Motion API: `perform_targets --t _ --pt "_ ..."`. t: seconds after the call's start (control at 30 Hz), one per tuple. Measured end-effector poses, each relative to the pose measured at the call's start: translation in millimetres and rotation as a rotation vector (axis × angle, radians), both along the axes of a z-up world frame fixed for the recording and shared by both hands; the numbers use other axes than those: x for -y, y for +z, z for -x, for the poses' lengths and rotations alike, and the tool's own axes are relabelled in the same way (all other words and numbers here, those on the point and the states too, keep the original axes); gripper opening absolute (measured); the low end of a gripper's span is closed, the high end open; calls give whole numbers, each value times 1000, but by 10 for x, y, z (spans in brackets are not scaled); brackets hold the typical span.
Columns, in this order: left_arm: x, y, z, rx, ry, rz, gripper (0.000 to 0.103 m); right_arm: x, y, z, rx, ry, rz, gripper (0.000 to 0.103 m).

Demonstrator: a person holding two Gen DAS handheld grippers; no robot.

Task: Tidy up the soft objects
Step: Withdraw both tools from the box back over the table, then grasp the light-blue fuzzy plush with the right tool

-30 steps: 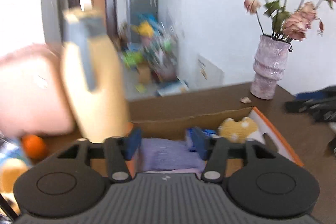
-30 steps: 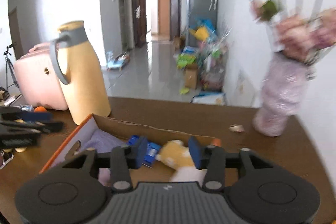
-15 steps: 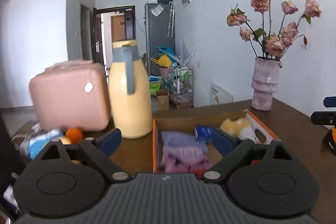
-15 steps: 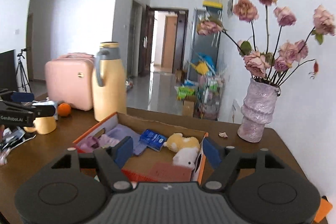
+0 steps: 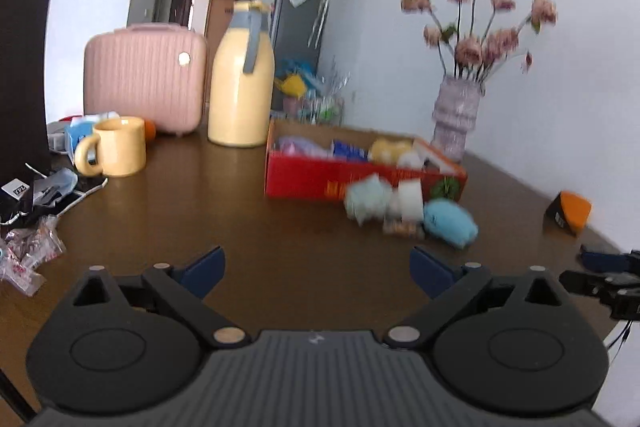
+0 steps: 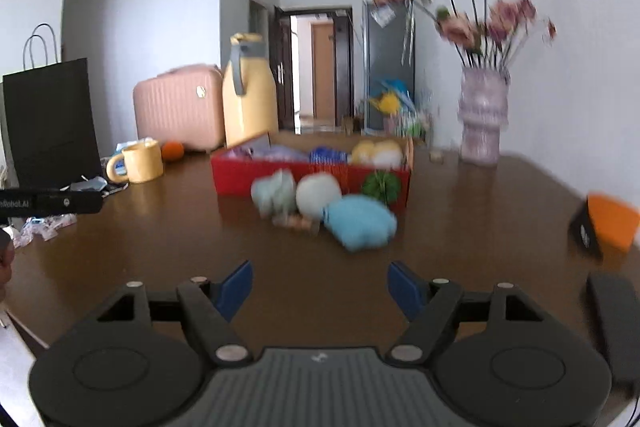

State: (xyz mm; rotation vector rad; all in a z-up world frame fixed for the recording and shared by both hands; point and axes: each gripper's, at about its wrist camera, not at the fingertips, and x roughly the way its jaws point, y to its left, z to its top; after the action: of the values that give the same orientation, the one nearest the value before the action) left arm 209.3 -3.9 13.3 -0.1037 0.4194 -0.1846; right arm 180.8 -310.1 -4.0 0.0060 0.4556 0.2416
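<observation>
Home, living-dining area: brown table (image 5: 248, 227), pink suitcase (image 5: 144, 77), yellow jug (image 5: 241, 83), mug (image 5: 116, 147), flower vase (image 6: 482, 119), fridge (image 6: 388, 67), hallway door (image 6: 323, 71) beyond.

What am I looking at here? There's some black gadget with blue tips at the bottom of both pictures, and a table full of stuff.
There is no robot. A person holds a two-finger tool in each hand, with a camera on each looking forward along its fingers. One picture is from the left gripper, the other from the right gripper. The blue tips are the finger pads. Both stand open and hold nothing; their jaws have just been opening.

On the brown table sits a red box with soft things inside. In front of it lie more soft toys, among them a light blue plush. Farther off stand a yellow mug, a yellow jug, a pink case and a vase of flowers.
</observation>
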Motion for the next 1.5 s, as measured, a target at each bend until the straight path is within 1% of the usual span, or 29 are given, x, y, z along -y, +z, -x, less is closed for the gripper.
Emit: perform_targets --t 0.07,0.1,0.17,0.23,0.33,0.4,0.5,0.53,0.57,0.6,0.63,0.67,0.7,0.73,0.8,0.83,0.87,0.9,0.93,1.0,1.07,1.13,1.23,1.3,1.37,1.43,1.5 --pt "69 -22 -47 -13 4 -46 101 16 -26 -25 3 -4 11 74" --pt "105 -24 -64 -5 10 -61 101 32 -32 -46 9 -13 8 74" --pt "152 -22 -117 2 4 -48 101 80 -54 -126 3 -26 -22 74" --pt "212 -47 -200 -18 -21 -30 101 118 -82 -258 -12 -25 -46 74" --pt "366 -134 -344 -48 -55 -51 101 175 -134 -441 -21 -11 -41 74" --pt "487 -186 -494 -80 -64 -49 100 249 -148 -631 -21 -3 -50 74" --pt "720 -225 -780 -122 -61 0 100 392 -148 -1078 -37 5 -86 74" --pt "803 -243 -875 -132 -64 33 100 441 -159 -1256 -50 5 -106 73" --pt "891 -274 -988 -147 -76 84 100 498 -179 -1446 -66 -3 -135 72" --pt "988 -307 -1109 -174 -85 126 98 565 -210 -1654 -91 -12 -176 72" --pt "1077 -341 -1206 -196 -93 157 96 611 -239 -1822 -121 -13 -210 68" --pt "1177 -381 -1313 -213 -101 191 86 652 -270 -1978 -147 -6 -246 65" --pt "1269 -409 -1408 -230 -104 205 77 687 -305 -2124 -171 3 -283 64" --pt "1365 -429 -1506 -246 -113 214 74 709 -344 -2268 -198 13 -311 63" --pt "1512 -496 -1717 -277 -156 254 56 714 -420 -2472 -233 16 -334 58" --pt "1571 -538 -1809 -300 -165 275 51 707 -458 -2556 -253 7 -333 53" --pt "1615 -587 -1914 -327 -170 297 43 691 -500 -2617 -267 3 -324 51" --pt "1645 -630 -1997 -355 -172 318 38 686 -536 -2666 -277 -4 -322 50" --pt "1661 -676 -2068 -382 -181 344 37 679 -564 -2676 -277 3 -335 50" --pt "1664 -728 -2127 -408 -189 375 29 688 -592 -2680 -287 19 -357 47" --pt "1627 -752 -2110 -409 -210 402 28 726 -591 -2621 -300 33 -390 38" --pt "1598 -737 -2039 -417 -227 401 28 723 -576 -2452 -309 32 -393 37" --pt "1474 -686 -1793 -430 -257 414 28 673 -552 -2019 -314 45 -397 36" --pt "1302 -676 -1553 -452 -275 421 28 586 -535 -1684 -314 71 -394 34" --pt "1116 -677 -1274 -472 -296 425 29 472 -544 -1340 -321 86 -429 34" --pt "971 -688 -980 -485 -299 406 29 281 -558 -1033 -334 99 -436 34" --pt "800 -682 -707 -482 -290 379 31 56 -538 -787 -326 124 -415 34"
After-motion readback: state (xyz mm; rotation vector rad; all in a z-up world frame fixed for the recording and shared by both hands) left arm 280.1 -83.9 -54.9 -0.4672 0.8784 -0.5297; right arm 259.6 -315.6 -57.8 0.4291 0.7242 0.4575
